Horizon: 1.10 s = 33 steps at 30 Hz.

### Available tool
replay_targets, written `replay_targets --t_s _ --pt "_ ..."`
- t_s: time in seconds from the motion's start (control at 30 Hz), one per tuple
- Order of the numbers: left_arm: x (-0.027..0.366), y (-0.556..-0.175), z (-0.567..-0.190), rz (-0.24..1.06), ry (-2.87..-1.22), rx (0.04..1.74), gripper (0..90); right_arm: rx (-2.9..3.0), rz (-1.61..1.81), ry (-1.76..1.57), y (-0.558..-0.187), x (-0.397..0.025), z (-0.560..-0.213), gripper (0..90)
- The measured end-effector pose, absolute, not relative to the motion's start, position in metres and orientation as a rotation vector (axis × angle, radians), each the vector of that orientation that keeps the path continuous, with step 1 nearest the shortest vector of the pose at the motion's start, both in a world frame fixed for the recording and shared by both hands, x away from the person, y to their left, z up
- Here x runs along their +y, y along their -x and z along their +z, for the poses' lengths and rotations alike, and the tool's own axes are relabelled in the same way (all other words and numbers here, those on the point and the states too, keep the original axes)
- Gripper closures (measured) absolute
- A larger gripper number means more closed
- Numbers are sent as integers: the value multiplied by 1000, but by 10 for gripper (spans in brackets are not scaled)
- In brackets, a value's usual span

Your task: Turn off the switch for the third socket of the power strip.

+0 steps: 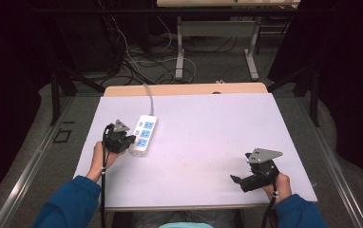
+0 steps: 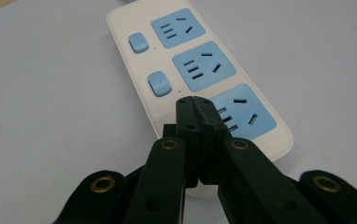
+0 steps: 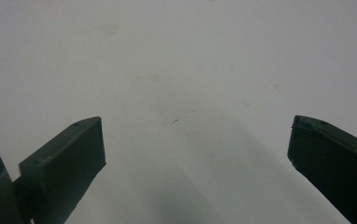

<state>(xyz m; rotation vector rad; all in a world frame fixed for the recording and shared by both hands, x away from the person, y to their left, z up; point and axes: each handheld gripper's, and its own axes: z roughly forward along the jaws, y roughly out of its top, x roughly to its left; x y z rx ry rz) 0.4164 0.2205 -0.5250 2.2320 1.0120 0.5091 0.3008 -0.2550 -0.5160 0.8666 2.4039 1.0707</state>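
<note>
High view: the power strip (image 1: 143, 134) lies flat on the white table (image 1: 208, 142), in the left middle of the frame, with its grey cord (image 1: 149, 97) running up to the far edge.
Left gripper: the left gripper (image 1: 122, 140) sits just beside the near end of the strip. In the left gripper view its jaws are pressed together with nothing between them, and the tips (image 2: 194, 100) sit over the strip next to the lowest blue socket (image 2: 239, 112), near a blue switch (image 2: 159, 83). I cannot tell if they touch it.
Right gripper: the right gripper (image 1: 239, 181) is at the lower right of the frame, well apart from the strip. Its jaws are spread wide and hold nothing.
How it handles: the strip looks hard, smooth and light, so I think it may slide when poked.
Where to hold: I would pinch it across its long sides, away from the switches.
Edges: the strip is near the left edge of the table.
Open room: lots of bare table in the middle and right.
</note>
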Motion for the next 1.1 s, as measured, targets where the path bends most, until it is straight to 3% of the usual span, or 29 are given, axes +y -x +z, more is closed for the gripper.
replay_targets --t_s 1.1 --pt "222 -419 -529 464 -2249 1019 900 2420 1059 -864 -302 -256 -516 39"
